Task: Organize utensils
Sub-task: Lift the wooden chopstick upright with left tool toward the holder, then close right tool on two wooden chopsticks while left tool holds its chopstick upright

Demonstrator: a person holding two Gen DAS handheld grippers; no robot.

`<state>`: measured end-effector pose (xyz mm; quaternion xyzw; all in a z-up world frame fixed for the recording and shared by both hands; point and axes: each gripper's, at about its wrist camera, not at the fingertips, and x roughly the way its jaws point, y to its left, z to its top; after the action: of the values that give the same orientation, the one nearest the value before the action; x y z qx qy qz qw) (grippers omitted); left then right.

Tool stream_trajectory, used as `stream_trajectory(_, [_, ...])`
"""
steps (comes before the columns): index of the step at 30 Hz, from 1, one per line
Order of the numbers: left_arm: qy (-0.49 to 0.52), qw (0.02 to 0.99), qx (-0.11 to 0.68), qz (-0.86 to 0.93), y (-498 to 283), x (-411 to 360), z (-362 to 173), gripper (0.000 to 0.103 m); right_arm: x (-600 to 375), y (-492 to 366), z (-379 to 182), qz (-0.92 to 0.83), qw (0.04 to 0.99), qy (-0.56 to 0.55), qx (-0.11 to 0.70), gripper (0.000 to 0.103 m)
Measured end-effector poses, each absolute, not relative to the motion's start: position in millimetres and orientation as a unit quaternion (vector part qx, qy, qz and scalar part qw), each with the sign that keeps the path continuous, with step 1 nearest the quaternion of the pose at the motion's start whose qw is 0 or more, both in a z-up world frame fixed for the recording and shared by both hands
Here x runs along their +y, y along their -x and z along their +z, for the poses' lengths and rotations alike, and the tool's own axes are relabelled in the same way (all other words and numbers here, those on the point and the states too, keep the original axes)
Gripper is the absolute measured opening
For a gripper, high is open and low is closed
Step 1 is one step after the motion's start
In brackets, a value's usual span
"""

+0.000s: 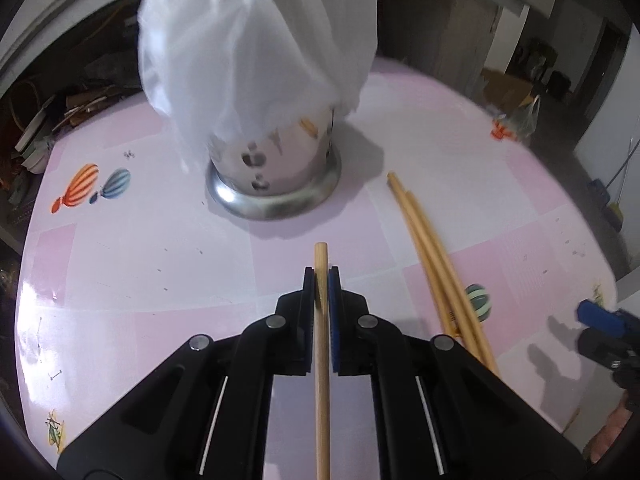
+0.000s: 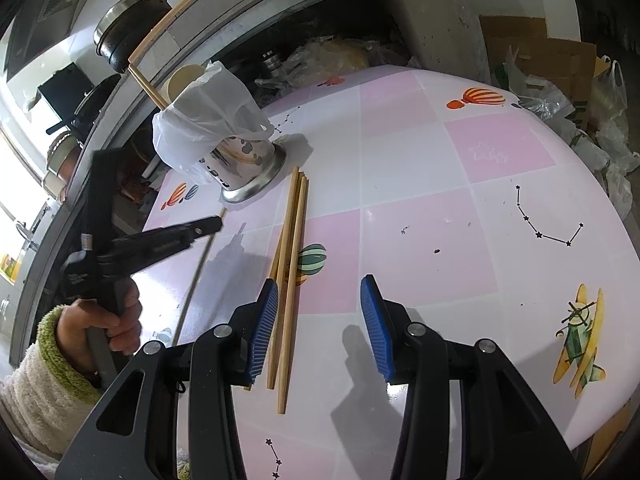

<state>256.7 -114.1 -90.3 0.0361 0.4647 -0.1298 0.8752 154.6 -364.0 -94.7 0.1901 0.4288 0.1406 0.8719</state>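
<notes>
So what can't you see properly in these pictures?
- Inside of the shiny metal utensil holder: both views, covered by the white plastic bag.
- Back end of the wooden chopstick clamped in the left hand-held gripper: left wrist view, cut off by the bottom edge.
- How many loose wooden chopsticks lie on the pink table: they overlap.

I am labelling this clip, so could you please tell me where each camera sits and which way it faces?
Left wrist: on the left gripper, looking down along its fingers, shut on a chopstick, toward the metal holder draped in a plastic bag.
Right wrist: on the right gripper, open above the loose chopsticks; the person's left hand and sleeve show.
Shared: the pink table, holder, loose chopsticks, and each other's gripper.
</notes>
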Motion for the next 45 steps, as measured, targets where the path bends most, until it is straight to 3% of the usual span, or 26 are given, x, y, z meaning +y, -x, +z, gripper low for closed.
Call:
stream_trajectory(12, [0.016,0.920,0.369,-0.131,-210,-68,-10,0.006,-360,-169,-83,0.157,0.881,-0.177,0.410,0.042])
stream_trajectory(20, [0.046,0.932,0.340,-0.113,-197,-40,10,0.006,-336,-220,-90,0.182,0.874,-0.152,0.425,0.042])
stream_trajectory(28, [0.058,0.935,0.331,-0.114,-197,-27,12,0.006,-302,-266,-105,0.180,0.870,-0.077,0.452,0.025])
stream_trajectory(39, [0.072,0.935,0.326,-0.117,-203,-15,12,0.006,-277,-292,-115,0.178,0.861,-0.026,0.477,0.014])
stream_trajectory(45, [0.075,0.936,0.324,-0.118,-203,-12,12,0.006,-281,-293,-109,0.171,0.866,-0.029,0.470,0.014])
